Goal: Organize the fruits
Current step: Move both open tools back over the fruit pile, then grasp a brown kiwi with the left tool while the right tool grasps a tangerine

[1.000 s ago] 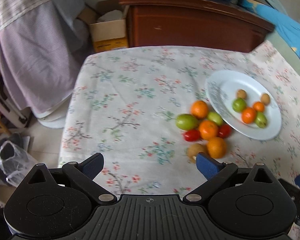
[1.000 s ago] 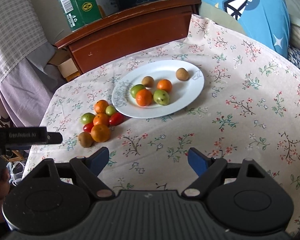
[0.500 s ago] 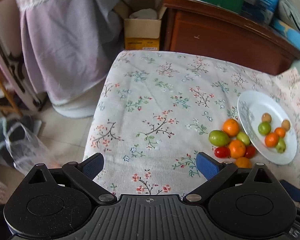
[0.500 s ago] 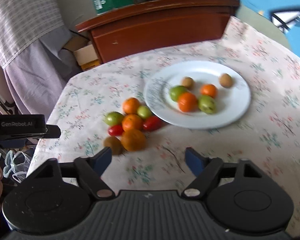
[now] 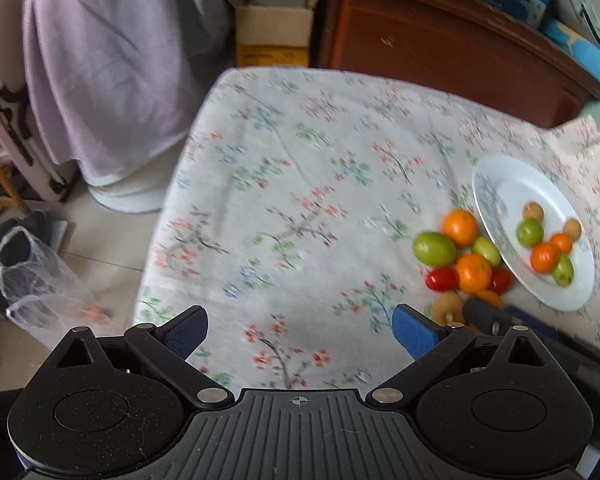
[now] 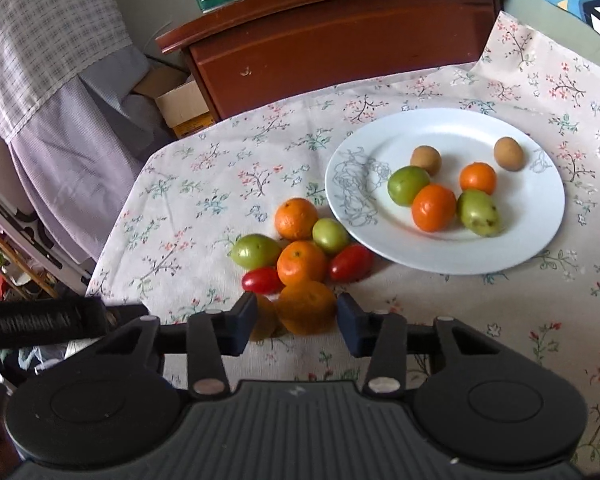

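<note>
Right wrist view: the right hand-held gripper, fingers spread but nothing clamped, straddles the nearest orange at lower centre, apparently to carry it to the plate. The left hand-held gripper hangs released.

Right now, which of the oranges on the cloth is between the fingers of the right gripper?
The nearest orange, in shadow at the front of the pile, beside the brown fruit. The right gripper brackets it; the other two lie farther back.

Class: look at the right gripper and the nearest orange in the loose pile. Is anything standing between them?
Nothing visible does. The right gripper is open, the orange sitting between its fingertips; a brown fruit crowds the left finger.
</note>
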### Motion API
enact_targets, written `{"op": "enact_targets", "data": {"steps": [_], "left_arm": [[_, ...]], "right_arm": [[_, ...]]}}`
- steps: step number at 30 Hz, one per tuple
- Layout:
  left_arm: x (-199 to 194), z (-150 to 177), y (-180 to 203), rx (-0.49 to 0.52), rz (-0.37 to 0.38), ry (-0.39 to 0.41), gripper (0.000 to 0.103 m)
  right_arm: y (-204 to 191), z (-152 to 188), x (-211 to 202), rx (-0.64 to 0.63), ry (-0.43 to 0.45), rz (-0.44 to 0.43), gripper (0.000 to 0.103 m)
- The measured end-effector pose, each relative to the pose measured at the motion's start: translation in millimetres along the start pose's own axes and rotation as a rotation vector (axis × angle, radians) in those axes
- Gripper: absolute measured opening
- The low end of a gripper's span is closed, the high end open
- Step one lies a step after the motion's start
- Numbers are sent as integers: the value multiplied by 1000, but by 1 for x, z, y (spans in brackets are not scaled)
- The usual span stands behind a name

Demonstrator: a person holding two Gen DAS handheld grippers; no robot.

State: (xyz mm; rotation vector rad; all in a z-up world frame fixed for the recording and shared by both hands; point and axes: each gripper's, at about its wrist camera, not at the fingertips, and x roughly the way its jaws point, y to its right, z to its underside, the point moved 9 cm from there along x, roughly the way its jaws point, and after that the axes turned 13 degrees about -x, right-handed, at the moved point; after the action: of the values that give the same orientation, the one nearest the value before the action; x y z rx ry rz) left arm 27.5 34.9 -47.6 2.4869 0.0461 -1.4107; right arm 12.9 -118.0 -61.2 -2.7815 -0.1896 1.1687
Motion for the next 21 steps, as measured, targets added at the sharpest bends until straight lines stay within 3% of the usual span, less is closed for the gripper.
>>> {"op": "enact_targets", "data": {"steps": [2,11,21], "left_arm": [[2,3,5,18,16,3,100],[2,11,17,92,15,27,100],[4,13,17,90,11,33,99]], "right_arm": [[4,-2,1,13,-6,-3,33],[22,5,-7,94,-12,-20,33],[13,4,2,52,-38,-13,35]]}}
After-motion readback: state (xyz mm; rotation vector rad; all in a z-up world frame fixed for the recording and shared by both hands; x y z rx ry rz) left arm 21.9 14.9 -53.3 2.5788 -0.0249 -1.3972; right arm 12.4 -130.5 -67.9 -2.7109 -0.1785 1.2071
